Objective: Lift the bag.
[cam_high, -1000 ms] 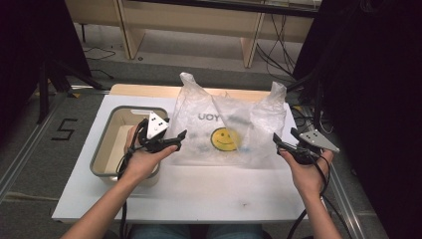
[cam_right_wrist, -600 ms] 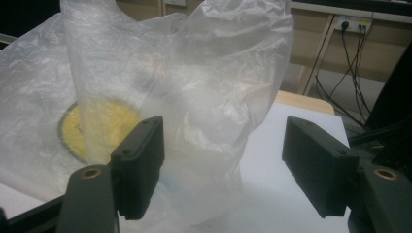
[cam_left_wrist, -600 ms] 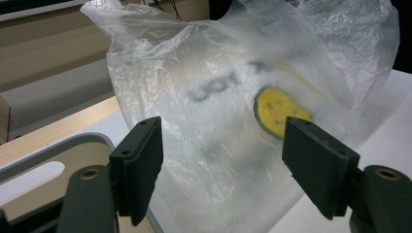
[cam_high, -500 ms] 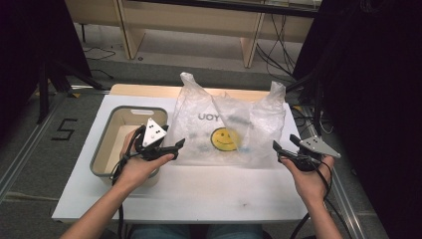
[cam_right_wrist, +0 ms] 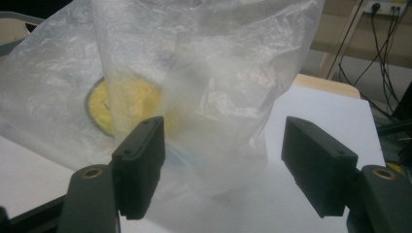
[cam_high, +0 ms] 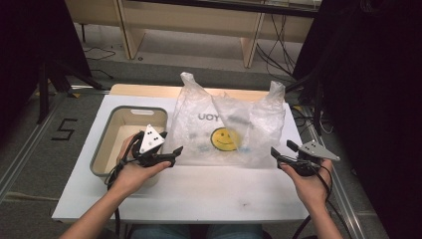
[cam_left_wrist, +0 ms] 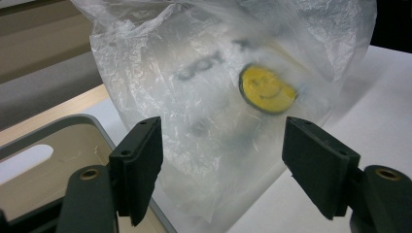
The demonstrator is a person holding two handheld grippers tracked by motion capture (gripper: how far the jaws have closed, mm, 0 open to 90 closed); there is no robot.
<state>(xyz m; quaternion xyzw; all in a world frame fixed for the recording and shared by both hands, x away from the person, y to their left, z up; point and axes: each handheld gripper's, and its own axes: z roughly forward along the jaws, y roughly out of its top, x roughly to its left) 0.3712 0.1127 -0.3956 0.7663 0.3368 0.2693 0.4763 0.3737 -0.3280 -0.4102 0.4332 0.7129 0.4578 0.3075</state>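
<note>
A clear plastic bag (cam_high: 234, 124) printed with dark letters and a yellow smiley face (cam_high: 225, 138) stands puffed up in the middle of the white table (cam_high: 214, 194). My left gripper (cam_high: 174, 156) is open at the bag's near-left corner and points at it. In the left gripper view the bag (cam_left_wrist: 209, 111) lies just beyond the wide-apart jaws of that gripper (cam_left_wrist: 223, 165). My right gripper (cam_high: 282, 149) is open at the bag's near-right corner. The right gripper view has the bag (cam_right_wrist: 194, 97) close ahead of its gripper (cam_right_wrist: 223, 165), and the pads do not press on it.
A grey open bin (cam_high: 102, 149) with a beige inside stands left of the bag, partly under my left hand; its rim (cam_left_wrist: 58, 124) is beside the left jaw. Wooden shelving legs and cables (cam_high: 278, 55) lie beyond the table's far edge. Dark drapes flank both sides.
Both hands have drawn back a little toward the near edge of the table, away from the bag. The bag and the bin have not moved.
</note>
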